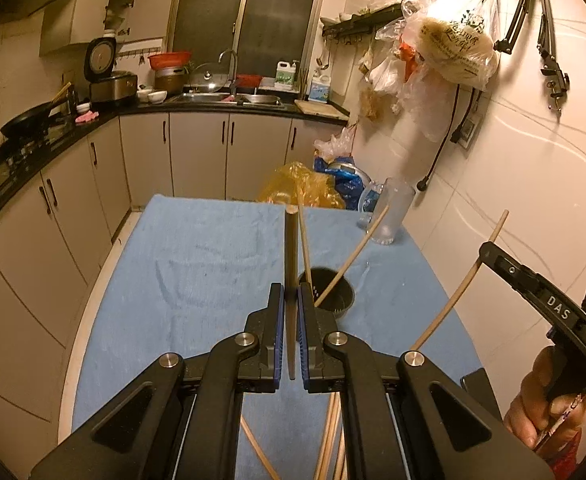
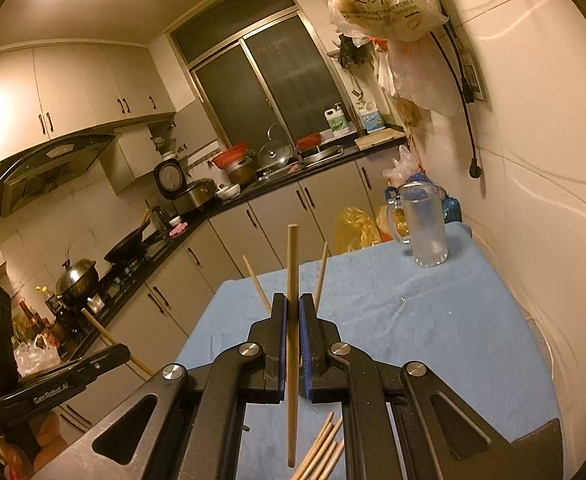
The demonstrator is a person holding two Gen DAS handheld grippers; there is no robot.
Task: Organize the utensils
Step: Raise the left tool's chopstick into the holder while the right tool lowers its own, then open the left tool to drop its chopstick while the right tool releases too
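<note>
Left wrist view, item one: a wooden chopstick [image 1: 291, 280], upright, clenched between the blue pads of our left tongs [image 1: 291, 300] above the blue-clothed surface [image 1: 197, 264]. Just beyond the tips we note a dark round holder [image 1: 333, 292] standing on the cloth, with two more chopsticks [image 1: 353, 258] leaning out of it. Loose chopsticks [image 1: 329, 440] lie on the cloth beneath the tongs. A frosted glass mug [image 1: 391, 216] stands near the far right corner of the surface, well apart from the holder. At the right edge, a hand [image 1: 541, 404] holds our right tongs [image 1: 483, 250], grasping a second chopstick [image 1: 465, 284].

Right wrist view: that second chopstick sits upright in the closed right tongs, with the loose bundle below it and the mug at the far right. Our left tongs enter at lower left. Beyond the surface: cabinets [image 1: 197, 148], sink [image 1: 229, 98], and plastic bags [image 1: 453, 40] hung on the tiled wall.
</note>
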